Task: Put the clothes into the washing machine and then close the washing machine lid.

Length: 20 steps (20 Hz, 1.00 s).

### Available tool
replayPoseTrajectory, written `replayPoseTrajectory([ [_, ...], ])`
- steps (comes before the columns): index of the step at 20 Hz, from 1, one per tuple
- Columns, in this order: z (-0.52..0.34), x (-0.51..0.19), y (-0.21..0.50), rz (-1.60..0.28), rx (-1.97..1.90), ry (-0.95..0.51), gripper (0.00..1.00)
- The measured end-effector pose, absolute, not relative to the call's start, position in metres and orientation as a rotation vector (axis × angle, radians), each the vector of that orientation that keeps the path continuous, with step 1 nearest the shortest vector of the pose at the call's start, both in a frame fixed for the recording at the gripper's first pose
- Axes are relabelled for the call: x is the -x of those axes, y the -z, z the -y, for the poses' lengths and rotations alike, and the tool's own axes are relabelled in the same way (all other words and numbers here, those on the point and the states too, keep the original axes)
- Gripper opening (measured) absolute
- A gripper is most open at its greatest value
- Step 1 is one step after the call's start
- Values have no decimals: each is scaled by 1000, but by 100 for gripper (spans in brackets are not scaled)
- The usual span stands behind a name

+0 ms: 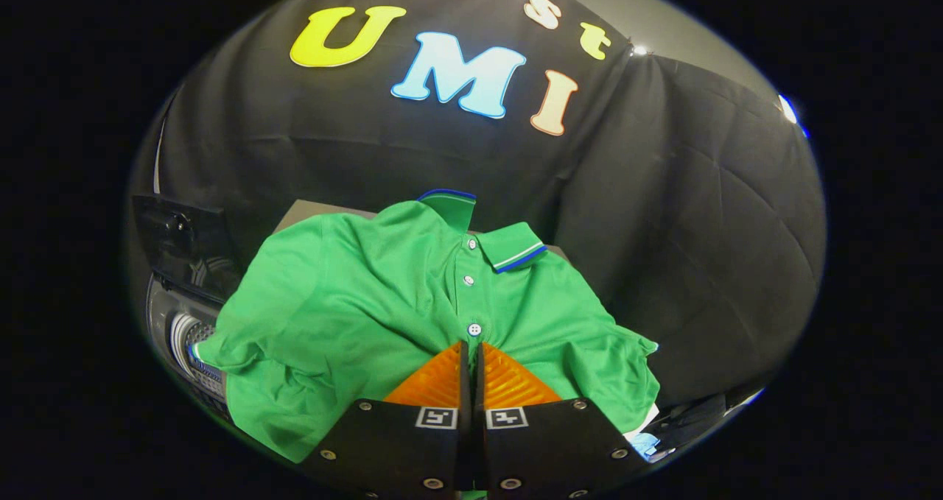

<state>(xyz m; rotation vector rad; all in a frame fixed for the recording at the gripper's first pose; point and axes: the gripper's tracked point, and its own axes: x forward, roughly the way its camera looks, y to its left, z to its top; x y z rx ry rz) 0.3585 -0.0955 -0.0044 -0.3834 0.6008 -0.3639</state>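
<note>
A green polo shirt (pixel 353 316) with a blue-and-white trimmed collar and white buttons hangs spread out just ahead of my fingers. My gripper (pixel 471 347) is shut on the shirt's front placket, right below the lowest visible button, and the cloth bunches into folds there. The washing machine (pixel 193 331) shows to the left behind the shirt, with its round drum opening partly covered by a sleeve. Its dark lid (pixel 180 246) stands open above the opening.
A grey tabletop (pixel 306 213) peeks out behind the shirt's shoulder. The black booth cloth (pixel 700 250) hangs close behind and to the right. Some blue and white cloth (pixel 648 441) lies low on the right, beside my fingers.
</note>
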Motion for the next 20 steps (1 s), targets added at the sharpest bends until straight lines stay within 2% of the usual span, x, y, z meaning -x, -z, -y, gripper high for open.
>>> replayPoseTrajectory([
  [8, 62, -354, -49, -487, 342, 452, 0],
  [15, -5, -347, -78, -408, 296, 428, 0],
  [20, -60, -342, -87, -363, 260, 354, 0],
])
